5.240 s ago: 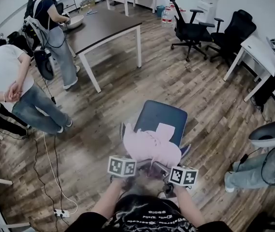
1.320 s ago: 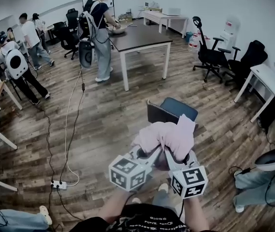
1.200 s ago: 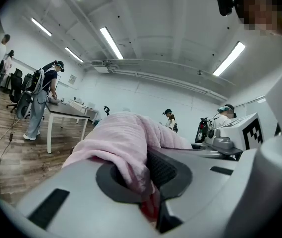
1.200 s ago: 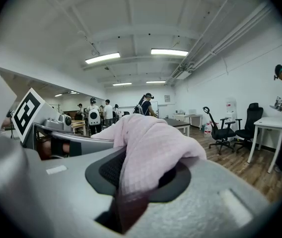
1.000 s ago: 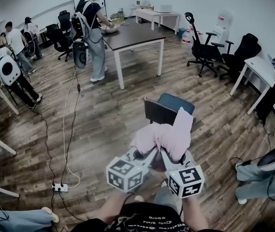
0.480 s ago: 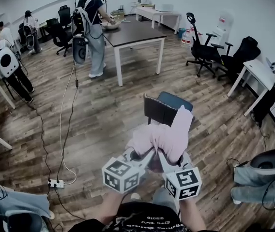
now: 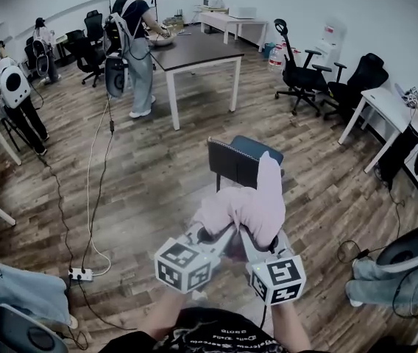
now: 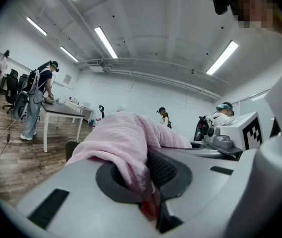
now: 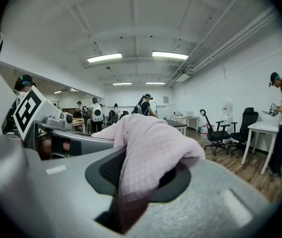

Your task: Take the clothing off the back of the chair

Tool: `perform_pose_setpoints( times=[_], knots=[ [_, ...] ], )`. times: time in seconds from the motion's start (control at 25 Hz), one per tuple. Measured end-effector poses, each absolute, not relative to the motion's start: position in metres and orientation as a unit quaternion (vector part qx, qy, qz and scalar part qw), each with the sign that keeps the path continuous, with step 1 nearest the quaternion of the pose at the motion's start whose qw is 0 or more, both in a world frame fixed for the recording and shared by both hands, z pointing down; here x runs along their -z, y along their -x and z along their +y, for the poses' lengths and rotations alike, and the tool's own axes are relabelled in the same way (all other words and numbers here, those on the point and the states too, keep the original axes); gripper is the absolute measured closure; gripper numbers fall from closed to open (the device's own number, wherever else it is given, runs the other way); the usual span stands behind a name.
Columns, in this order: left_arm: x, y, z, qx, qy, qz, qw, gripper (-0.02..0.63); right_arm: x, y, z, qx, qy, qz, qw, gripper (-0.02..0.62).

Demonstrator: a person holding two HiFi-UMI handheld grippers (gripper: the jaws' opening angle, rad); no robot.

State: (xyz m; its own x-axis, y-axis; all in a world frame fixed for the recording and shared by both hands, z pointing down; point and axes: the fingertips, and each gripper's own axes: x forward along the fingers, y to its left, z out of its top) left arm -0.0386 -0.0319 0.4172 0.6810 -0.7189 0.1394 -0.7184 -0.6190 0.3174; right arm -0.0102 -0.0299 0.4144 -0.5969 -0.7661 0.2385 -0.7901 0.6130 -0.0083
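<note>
A pink knitted garment (image 7: 244, 206) hangs bunched in the air between my two grippers, clear of the chair. The dark chair (image 7: 240, 160) stands just beyond it, its backrest bare. My left gripper (image 7: 218, 234) is shut on the garment's left part, and the pink cloth (image 8: 126, 140) is pinched between its jaws. My right gripper (image 7: 250, 237) is shut on the right part, with the cloth (image 9: 148, 143) draped over its jaws. One fold sticks up above the bundle. Both marker cubes sit low in the head view.
A dark table (image 7: 194, 46) with a person beside it stands at the back. Black office chairs (image 7: 305, 72) and a white desk (image 7: 385, 101) are at the right. A cable and power strip (image 7: 80, 274) lie on the wood floor at the left. Several people stand around.
The garment, lying over the chair's back five seconds ago, now hangs in both grippers. Over the last second the chair has slid farther away in the head view.
</note>
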Motion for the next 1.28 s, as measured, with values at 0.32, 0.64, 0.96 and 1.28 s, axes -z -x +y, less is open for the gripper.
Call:
perform_pose_setpoints(
  times=[0.32,0.64,0.96,1.28],
  knots=[
    [-0.416,0.01,0.017,0.0,-0.895,-0.405,0.184,0.566,-0.413,-0.018,0.019,-0.062,-0.43,-0.894,0.11,0.492],
    [-0.413,-0.007,0.033,0.004,-0.896,-0.408,0.176,0.566,-0.411,-0.036,0.036,-0.059,-0.441,-0.889,0.105,0.492],
    [-0.429,-0.017,0.045,-0.04,-0.89,-0.429,0.147,0.566,-0.426,-0.047,0.048,-0.078,-0.447,-0.884,0.111,0.492],
    [-0.439,-0.022,0.051,-0.056,-0.885,-0.439,0.146,0.566,-0.436,-0.053,0.052,-0.073,-0.455,-0.88,0.118,0.494]
  ],
)
